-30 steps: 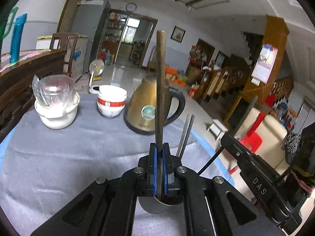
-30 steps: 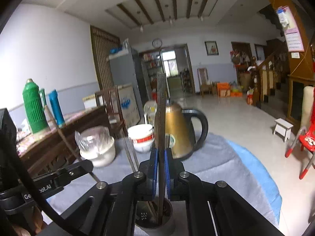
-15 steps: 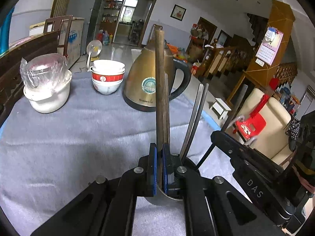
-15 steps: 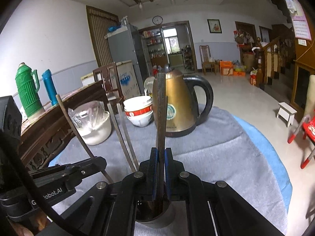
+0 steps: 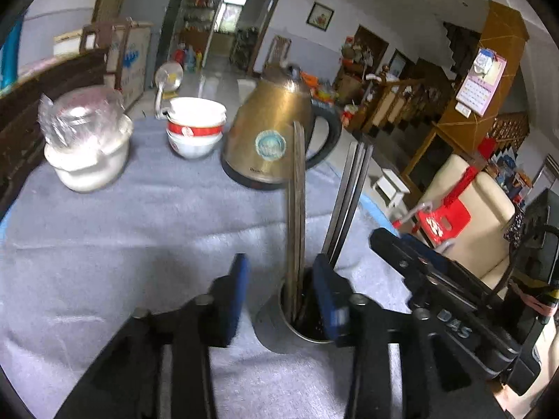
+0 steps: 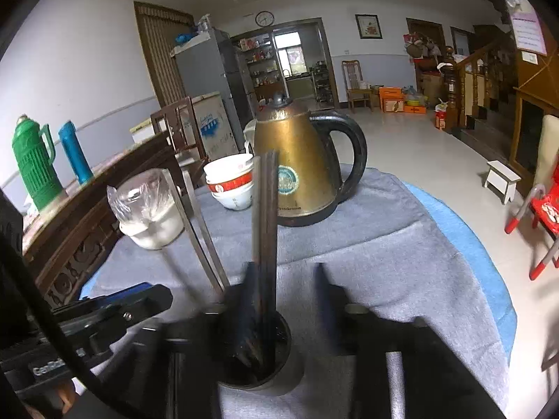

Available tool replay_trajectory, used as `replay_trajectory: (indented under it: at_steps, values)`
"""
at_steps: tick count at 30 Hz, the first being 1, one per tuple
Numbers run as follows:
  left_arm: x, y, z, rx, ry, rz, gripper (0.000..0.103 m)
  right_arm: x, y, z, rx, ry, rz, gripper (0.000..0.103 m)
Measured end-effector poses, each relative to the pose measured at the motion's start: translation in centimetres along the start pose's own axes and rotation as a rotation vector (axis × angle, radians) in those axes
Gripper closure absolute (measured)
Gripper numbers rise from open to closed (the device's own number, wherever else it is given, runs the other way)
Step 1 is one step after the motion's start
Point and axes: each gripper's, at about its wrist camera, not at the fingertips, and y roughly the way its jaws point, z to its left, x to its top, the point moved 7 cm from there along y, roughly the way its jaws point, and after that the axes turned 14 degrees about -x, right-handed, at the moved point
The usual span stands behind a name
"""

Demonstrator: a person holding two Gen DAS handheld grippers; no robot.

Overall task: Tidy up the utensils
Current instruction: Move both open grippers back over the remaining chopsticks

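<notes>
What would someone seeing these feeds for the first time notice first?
Probably the dark chopsticks standing upright in the metal holder, near the table's front edge between the open jaws of both grippers. Behind them the brass kettle with its black handle dominates the grey cloth, with stacked red-banded bowls to its left.

A table is covered by a grey cloth, with a blue layer seen beneath it at the edge. On the cloth a brass kettle is set, with stacked bowls just beside it and a white pot wrapped in plastic further off. A metal cup is stood on the cloth nearer the cameras, apart from the kettle.
</notes>
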Motion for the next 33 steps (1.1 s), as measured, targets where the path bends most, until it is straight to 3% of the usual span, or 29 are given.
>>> replay_trajectory:
  at_steps: [5, 8, 13, 17, 19, 22, 25, 33]
  values:
    - [-0.1, -3.1, 0.6, 0.015, 0.000, -0.044, 0.055, 0.8, -3.1, -0.6, -0.005, 0.028, -0.069, 0.040]
    - [-0.9, -5.5, 2.0, 0.071, 0.010, -0.080, 0.035, 0.6, -5.2, -1.4, -0.013, 0.049, -0.104, 0.039]
    - [-4.8, -8.0, 6.8, 0.223, -0.031, -0.038, 0.030, -2.6, -7.1, -1.9, 0.000, 0.045, -0.058, 0.035]
    - [-8.5, -8.1, 10.7, 0.314, -0.097, 0.050, 0.030, -7.1, -6.3, -1.1, 0.006, -0.025, 0.069, 0.034]
    - [-11.1, -7.6, 12.8, 0.369, -0.132, 0.132, 0.030, -9.9, -5.1, -0.5, -0.003, -0.076, 0.158, 0.034]
    - [-13.7, -6.9, 14.5, 0.412, -0.162, 0.225, 0.030, -13.7, -2.9, 0.1, -0.015, -0.146, 0.308, 0.034]
    - [-15.4, -6.7, 15.0, 0.423, -0.175, 0.262, 0.030, -17.1, -1.0, 0.6, -0.020, -0.180, 0.444, 0.034]
    - [-17.1, -6.1, 14.9, 0.425, -0.184, 0.323, 0.030, -19.2, -0.2, 1.2, -0.052, -0.222, 0.516, 0.034]
